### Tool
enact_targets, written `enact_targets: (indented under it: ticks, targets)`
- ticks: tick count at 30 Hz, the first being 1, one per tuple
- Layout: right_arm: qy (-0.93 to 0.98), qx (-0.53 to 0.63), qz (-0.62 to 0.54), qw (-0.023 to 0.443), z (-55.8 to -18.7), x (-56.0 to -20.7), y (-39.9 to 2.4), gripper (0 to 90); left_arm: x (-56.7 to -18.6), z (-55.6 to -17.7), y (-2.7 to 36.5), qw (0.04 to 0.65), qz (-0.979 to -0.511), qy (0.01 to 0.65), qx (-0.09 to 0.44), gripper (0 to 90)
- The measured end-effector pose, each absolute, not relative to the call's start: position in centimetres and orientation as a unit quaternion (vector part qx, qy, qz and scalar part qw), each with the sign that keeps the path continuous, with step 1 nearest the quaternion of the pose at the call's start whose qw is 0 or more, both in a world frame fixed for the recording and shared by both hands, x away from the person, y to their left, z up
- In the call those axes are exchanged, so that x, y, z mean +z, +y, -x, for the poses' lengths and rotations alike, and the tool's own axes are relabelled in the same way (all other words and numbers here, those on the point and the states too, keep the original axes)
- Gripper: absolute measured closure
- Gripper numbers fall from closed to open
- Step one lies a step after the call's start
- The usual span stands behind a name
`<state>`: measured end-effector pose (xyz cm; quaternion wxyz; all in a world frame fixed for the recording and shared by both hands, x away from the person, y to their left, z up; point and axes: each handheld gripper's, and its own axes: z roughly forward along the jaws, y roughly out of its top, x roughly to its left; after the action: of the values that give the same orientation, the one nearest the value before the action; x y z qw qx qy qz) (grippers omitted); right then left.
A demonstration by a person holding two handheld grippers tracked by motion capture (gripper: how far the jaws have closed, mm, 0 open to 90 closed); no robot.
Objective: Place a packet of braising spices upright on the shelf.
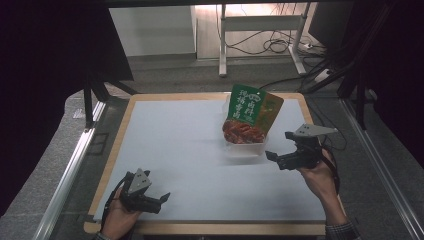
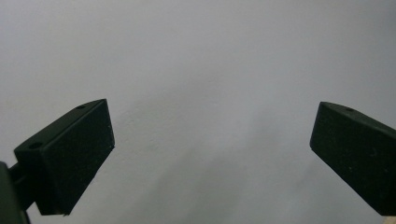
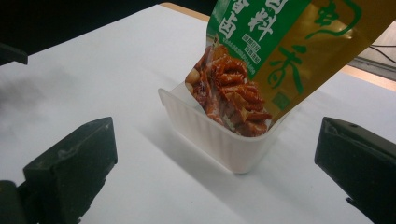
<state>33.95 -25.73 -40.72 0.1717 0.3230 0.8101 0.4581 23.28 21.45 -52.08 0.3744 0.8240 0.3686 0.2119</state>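
Snack packet stood in its tub while both grippers hung open and empty

The snack packet (image 1: 251,111) (green and gold, printed with red-brown food) leaned upright in the white plastic tub (image 1: 245,148), which sat on the white table mat (image 1: 180,150) toward the far right. The right gripper (image 1: 280,146) was just beside the tub on its right, jaws spread wide with nothing between them and aimed at the tub (image 3: 219,142) and the packet (image 3: 261,56). The left gripper (image 1: 159,198) lay well apart at the near left corner, its jaws also wide and holding nothing, facing bare mat (image 2: 210,70).
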Motion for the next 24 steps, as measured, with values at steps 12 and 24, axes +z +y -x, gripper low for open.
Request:
enact_targets:
  ticks: [12,24]
  targets:
    - [0.814,0.459,-0.314,0.168,-32.7,-41.7,-25.0,0.0,-52.1,-23.3,21.5,0.374,-0.824,0.368,0.212,0.0]
    - [0.816,0.463,-0.314,0.146,-31.0,-43.6,-25.4,0.0,-52.1,-23.2,21.4,0.373,-0.825,0.367,0.213,0.0]
